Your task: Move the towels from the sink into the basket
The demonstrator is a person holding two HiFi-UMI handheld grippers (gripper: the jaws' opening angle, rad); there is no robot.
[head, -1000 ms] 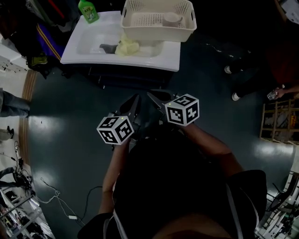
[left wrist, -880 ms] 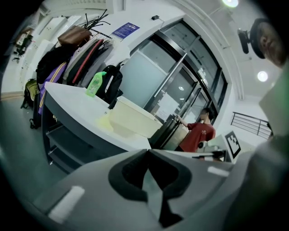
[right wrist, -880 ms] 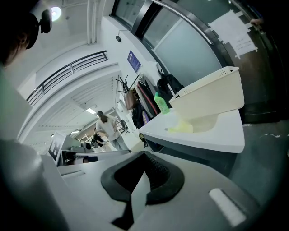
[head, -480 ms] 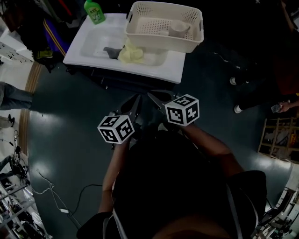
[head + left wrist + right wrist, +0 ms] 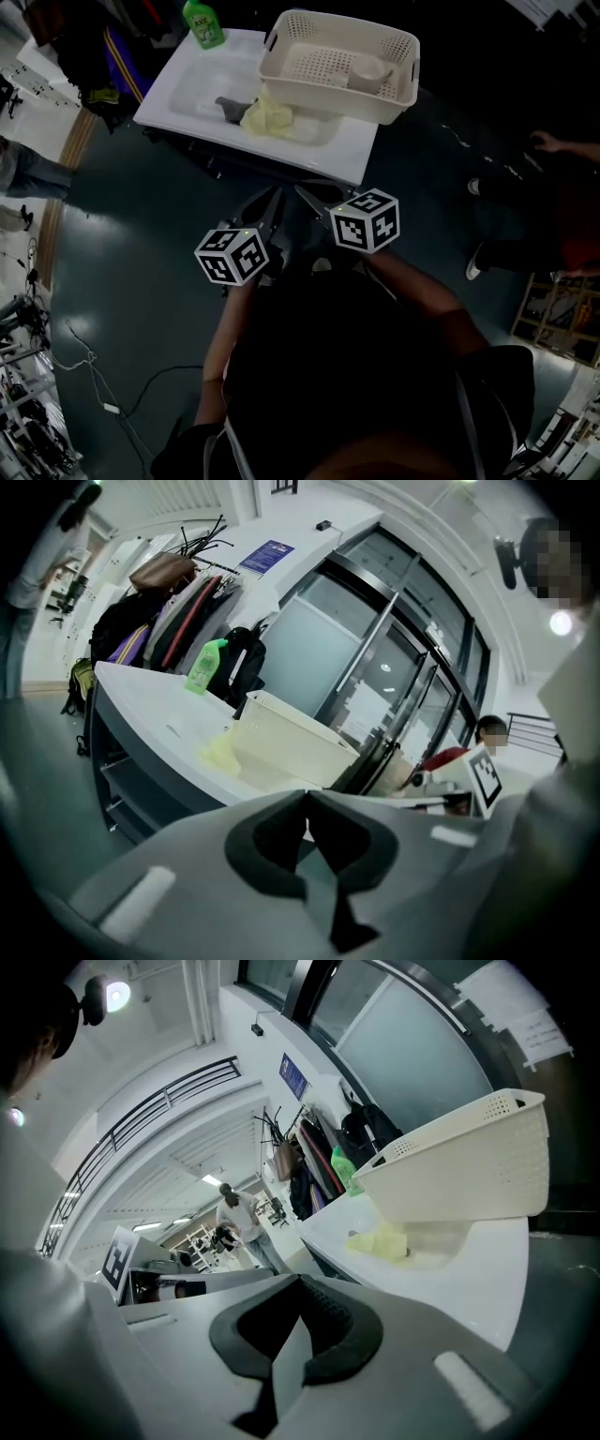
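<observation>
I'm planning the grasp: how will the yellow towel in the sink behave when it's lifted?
The yellow towel lies crumpled in soft folds, so it is probably floppy and will drape. It looks light for its size. The grey towel right beside it might drag along.

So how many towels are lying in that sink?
2. A yellow towel lies bunched in the sink against the basket; a grey towel lies just left of it in the head view. The basket may hide more.
</observation>
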